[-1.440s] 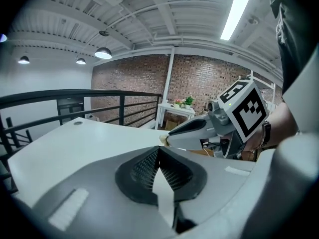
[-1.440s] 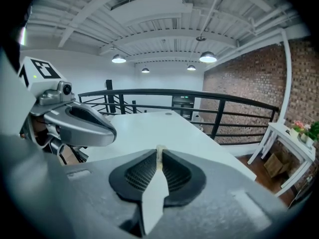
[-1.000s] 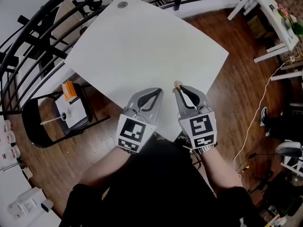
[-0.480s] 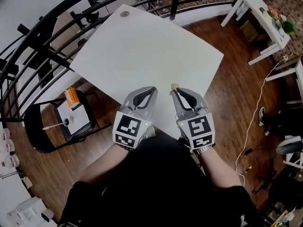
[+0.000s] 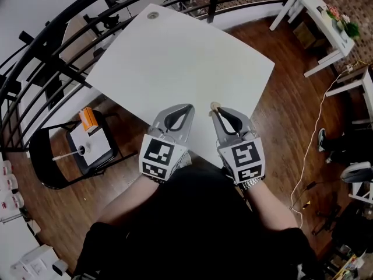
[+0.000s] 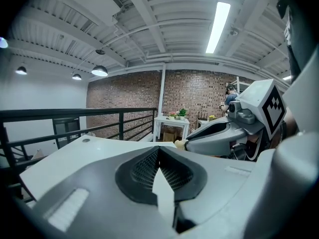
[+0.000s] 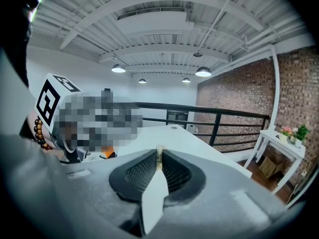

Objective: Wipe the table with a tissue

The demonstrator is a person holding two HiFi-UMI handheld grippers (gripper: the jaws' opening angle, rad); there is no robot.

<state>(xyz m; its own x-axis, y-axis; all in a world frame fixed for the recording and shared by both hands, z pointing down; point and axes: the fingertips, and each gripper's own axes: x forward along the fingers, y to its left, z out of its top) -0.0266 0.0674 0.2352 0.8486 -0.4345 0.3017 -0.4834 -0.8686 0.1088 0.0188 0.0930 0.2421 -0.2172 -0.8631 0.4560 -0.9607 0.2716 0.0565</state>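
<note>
The white table [image 5: 175, 57] has nothing lying on it that I can see. Both grippers hover side by side over its near edge. My left gripper [image 5: 185, 107] is shut with nothing between its jaws, and its closed tips [image 6: 159, 149] point across the tabletop [image 6: 75, 156]. My right gripper [image 5: 215, 109] is shut on a small cream wad of tissue [image 5: 215, 105] that pokes out at its tip. The same tissue [image 7: 159, 151] shows as a thin sliver between the closed jaws of that gripper [image 7: 160, 154], and as a pale nub [image 6: 179, 144] in the left gripper view.
A black railing [image 5: 52, 45] runs along the table's far and left sides. A black chair [image 5: 52, 156] with a white box and an orange item stands at the left. A white side table [image 5: 317, 16] is at the upper right; a cable [image 5: 317, 139] trails on the wooden floor.
Both grippers keep the same side-by-side pose and stay shut. The head view has shifted a little, so the table sits slightly higher in the picture.
</note>
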